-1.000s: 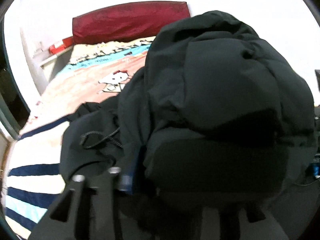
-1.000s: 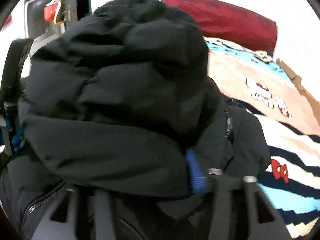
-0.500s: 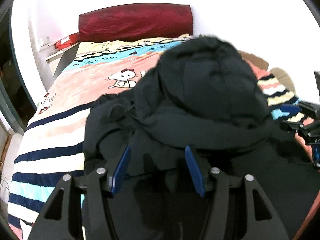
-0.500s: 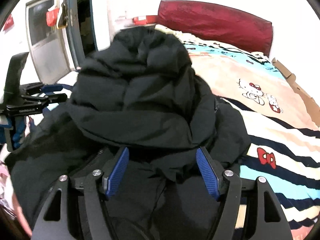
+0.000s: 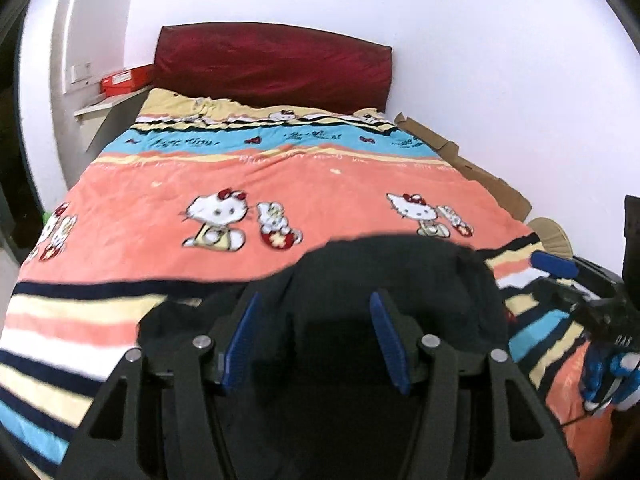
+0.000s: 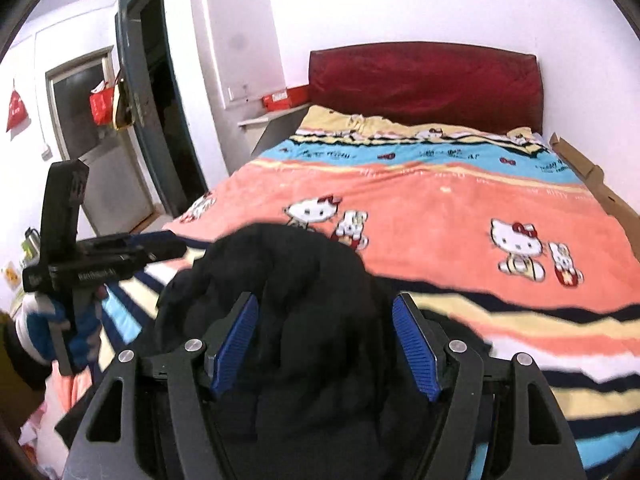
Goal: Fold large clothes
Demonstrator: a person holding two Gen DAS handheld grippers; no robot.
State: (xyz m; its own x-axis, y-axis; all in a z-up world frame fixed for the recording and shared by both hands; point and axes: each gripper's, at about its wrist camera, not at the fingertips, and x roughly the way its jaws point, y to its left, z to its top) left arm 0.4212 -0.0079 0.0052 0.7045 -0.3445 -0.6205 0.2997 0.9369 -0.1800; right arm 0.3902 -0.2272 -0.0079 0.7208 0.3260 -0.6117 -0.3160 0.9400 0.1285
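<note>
A black padded jacket (image 5: 392, 272) lies bunched on the striped near end of the bed, and the right wrist view shows it too (image 6: 288, 264). My left gripper (image 5: 314, 304) hangs above its near side, open, with both blue pads (image 5: 240, 344) free of cloth. My right gripper (image 6: 325, 302) is likewise open over the jacket, which shows through the gap between its fingers without being pinched. Each gripper appears at the edge of the other's view, the right gripper (image 5: 560, 270) and the left gripper (image 6: 132, 250), each carried by a blue-and-white gloved hand (image 6: 36, 320).
A cartoon-cat blanket (image 5: 320, 184) in orange, blue and stripes covers the bed. A dark red headboard (image 5: 272, 64) stands against the far wall. Flattened cardboard (image 5: 472, 164) lies along the bed's right edge. A red box (image 5: 124, 80) sits on a shelf at left. A dark doorway (image 6: 160, 112) is at left.
Both grippers had the bunched jacket lifted in front of the cameras. Their jaws opened, the jacket dropped onto the bed, and both grippers rose away from it.
</note>
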